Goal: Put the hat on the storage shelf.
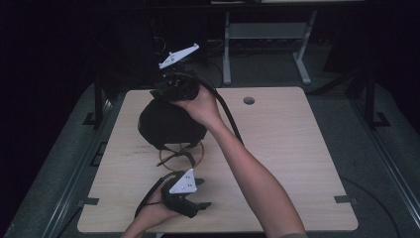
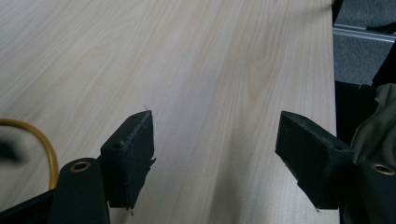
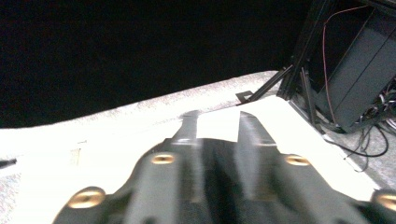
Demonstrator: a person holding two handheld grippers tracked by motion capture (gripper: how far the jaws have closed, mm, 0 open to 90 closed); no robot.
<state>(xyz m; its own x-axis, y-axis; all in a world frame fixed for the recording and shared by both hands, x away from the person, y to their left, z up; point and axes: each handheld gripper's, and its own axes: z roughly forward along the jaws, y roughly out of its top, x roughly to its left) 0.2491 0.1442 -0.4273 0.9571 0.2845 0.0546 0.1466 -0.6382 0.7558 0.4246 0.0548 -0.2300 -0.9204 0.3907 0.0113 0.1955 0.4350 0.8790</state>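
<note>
no readable text, no labels, no brand marks, no numbers, no signs on any surface

Pale matt wood-grain table [image 1: 277,148]. Soft black matt cloth hat [image 1: 166,124] at centre. Thin glossy brass-coloured ring [image 1: 195,159] beneath. Matt black, rough-edged gripper pads [image 2: 133,156], brass screws.

A: What do the tools look like?

B: The left gripper [image 1: 194,208] is black, topped by a grey three-cornered plate with small dots. Its jaws are blocky pads, brass-ringed screws behind them.

A: And the other?

B: The right gripper [image 1: 166,90] matches, trailing a thick black cable. Both forearms are bare, unsleeved.
</note>
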